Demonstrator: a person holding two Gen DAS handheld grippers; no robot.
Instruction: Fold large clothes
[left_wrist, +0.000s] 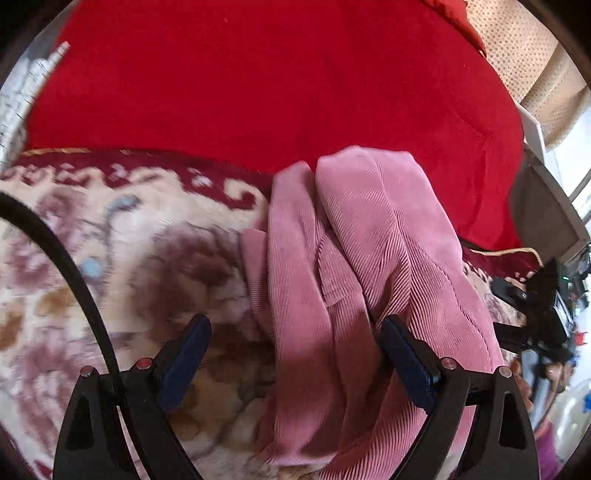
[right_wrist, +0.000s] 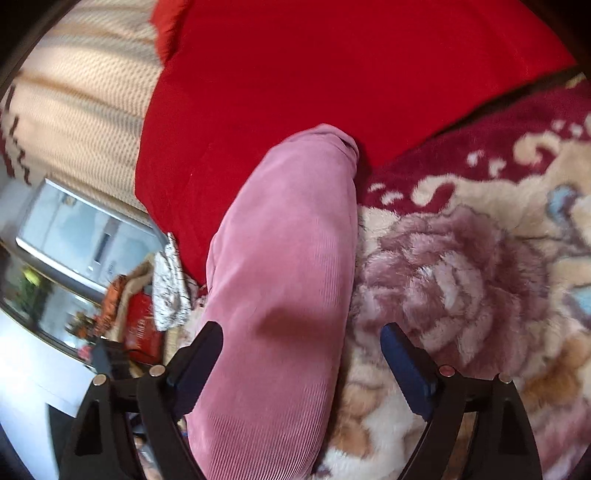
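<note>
- Pointing forward and down over the bed, the left gripper (left_wrist: 291, 339) has its jaws spread wide, the blue-padded fingers (left_wrist: 186, 356) well apart and clamping nothing.
- The pink corduroy garment (left_wrist: 354, 266) runs between those fingers in rumpled lengthwise folds; the right-hand pad sits against or just over the cloth, while the left-hand pad is clear of it, over the floral fleece blanket (left_wrist: 122, 258).
- Beyond the pink corduroy garment lies the red cover (left_wrist: 277, 85), the garment's far end overlapping its edge.
- The right gripper (right_wrist: 301, 343) is likewise angled down and forward, jaws parted wide and holding nothing.
- In the right wrist view the pink corduroy garment (right_wrist: 284, 258) passes as a smooth long band between the fingers (right_wrist: 404, 363), nearer the left pad; I cannot tell if that pad touches it.
- Right of the garment is the floral fleece blanket (right_wrist: 461, 273); ahead of its far end is the red cover (right_wrist: 314, 66).
- Left of the garment, past the bed's edge, stands a white cabinet (right_wrist: 26, 365).
</note>
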